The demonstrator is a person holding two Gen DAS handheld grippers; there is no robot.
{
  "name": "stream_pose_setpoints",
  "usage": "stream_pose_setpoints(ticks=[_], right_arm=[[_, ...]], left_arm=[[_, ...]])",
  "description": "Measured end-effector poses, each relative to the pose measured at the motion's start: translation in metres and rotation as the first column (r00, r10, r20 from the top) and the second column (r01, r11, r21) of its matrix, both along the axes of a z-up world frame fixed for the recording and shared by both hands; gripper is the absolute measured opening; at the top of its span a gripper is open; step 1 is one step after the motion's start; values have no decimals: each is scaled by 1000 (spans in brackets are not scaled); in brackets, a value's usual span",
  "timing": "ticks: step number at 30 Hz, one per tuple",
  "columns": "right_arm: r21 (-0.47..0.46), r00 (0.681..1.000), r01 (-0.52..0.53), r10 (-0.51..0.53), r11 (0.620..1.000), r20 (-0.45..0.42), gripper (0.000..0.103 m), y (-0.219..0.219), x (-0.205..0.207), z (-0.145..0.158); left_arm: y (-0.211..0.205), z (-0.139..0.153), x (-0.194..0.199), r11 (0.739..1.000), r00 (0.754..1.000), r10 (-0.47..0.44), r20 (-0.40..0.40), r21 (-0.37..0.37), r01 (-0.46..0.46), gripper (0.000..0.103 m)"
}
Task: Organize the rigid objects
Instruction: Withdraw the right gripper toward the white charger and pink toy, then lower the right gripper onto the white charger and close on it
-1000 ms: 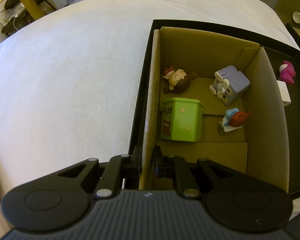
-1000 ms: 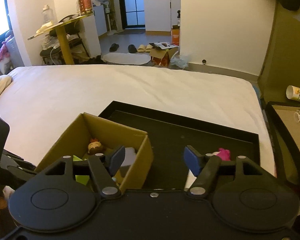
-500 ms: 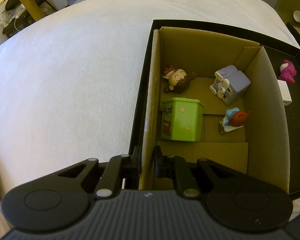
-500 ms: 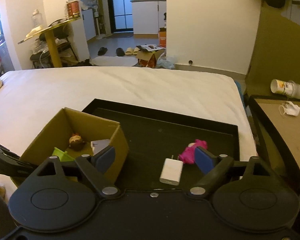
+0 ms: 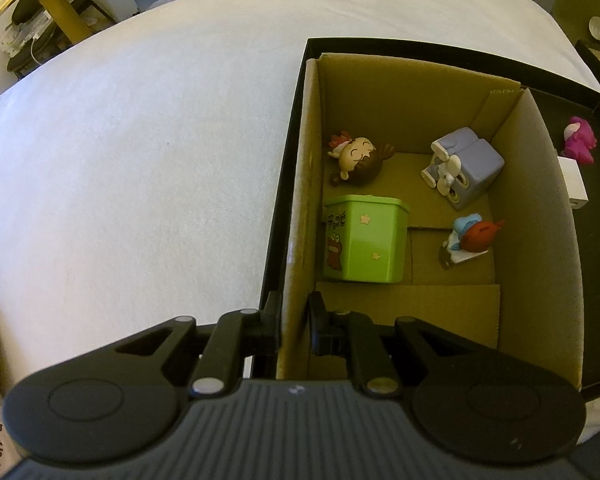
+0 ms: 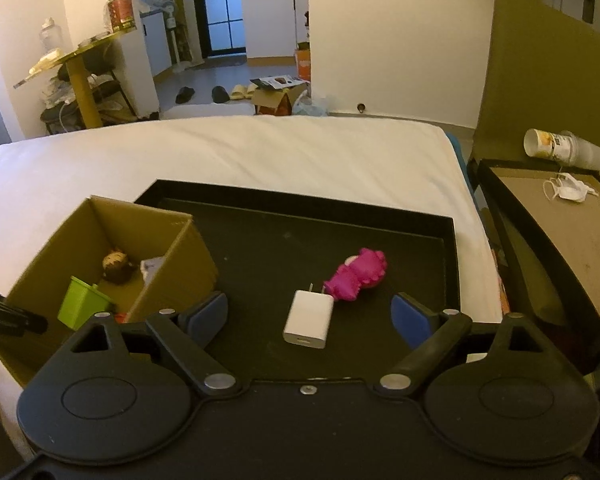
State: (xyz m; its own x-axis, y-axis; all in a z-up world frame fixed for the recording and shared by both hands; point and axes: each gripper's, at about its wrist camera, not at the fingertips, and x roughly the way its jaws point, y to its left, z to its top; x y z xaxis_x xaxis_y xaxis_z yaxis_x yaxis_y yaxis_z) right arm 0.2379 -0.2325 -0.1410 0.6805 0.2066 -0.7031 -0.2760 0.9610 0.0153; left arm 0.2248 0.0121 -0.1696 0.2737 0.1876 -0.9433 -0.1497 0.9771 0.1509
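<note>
While the white bed (image 6: 260, 148) spreads out well beyond both tools, the shallow black tray (image 6: 300, 204) lies on it straight ahead of the right gripper (image 6: 310, 316). Ahead and to that gripper's left stands the open brown cardboard box (image 5: 540, 208), whose near-left wall is clamped between the closed fingers of the left gripper (image 5: 294, 320), steadying it. Inside, just ahead of the left gripper, sit a green square tub (image 5: 366, 240), a lilac block toy (image 5: 464, 166), a brown-haired figurine (image 5: 356, 158) and a small blue-and-red figure (image 5: 470, 236). Loose on the tray, the magenta plush-shaped toy (image 6: 358, 274) touches the white plug-in charger (image 6: 308, 318), which lies between the right gripper's wide-spread fingers. The charger looks like the next pick: lower squarely, close on its long flat sides, and lift straight up so the toy isn't dragged.
</note>
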Motion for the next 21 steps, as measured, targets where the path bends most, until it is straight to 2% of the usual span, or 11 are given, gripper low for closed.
stream_pose_setpoints(ticks=[6,14,21], right_arm=[[-3,1000,10,-10,1000,-23,88,4,9,-12],[-11,997,15,-16,1000,-70,76,15,25,-33],[-12,994,24,-26,1000,-108,72,18,34,-46]], left_arm=[[0,0,0,1000,1000,5,0,3,-5,13],[-1,-1,1,1000,1000,8,-2,5,-8,13],[-1,-2,1,1000,1000,11,-3,9,-11,14]])
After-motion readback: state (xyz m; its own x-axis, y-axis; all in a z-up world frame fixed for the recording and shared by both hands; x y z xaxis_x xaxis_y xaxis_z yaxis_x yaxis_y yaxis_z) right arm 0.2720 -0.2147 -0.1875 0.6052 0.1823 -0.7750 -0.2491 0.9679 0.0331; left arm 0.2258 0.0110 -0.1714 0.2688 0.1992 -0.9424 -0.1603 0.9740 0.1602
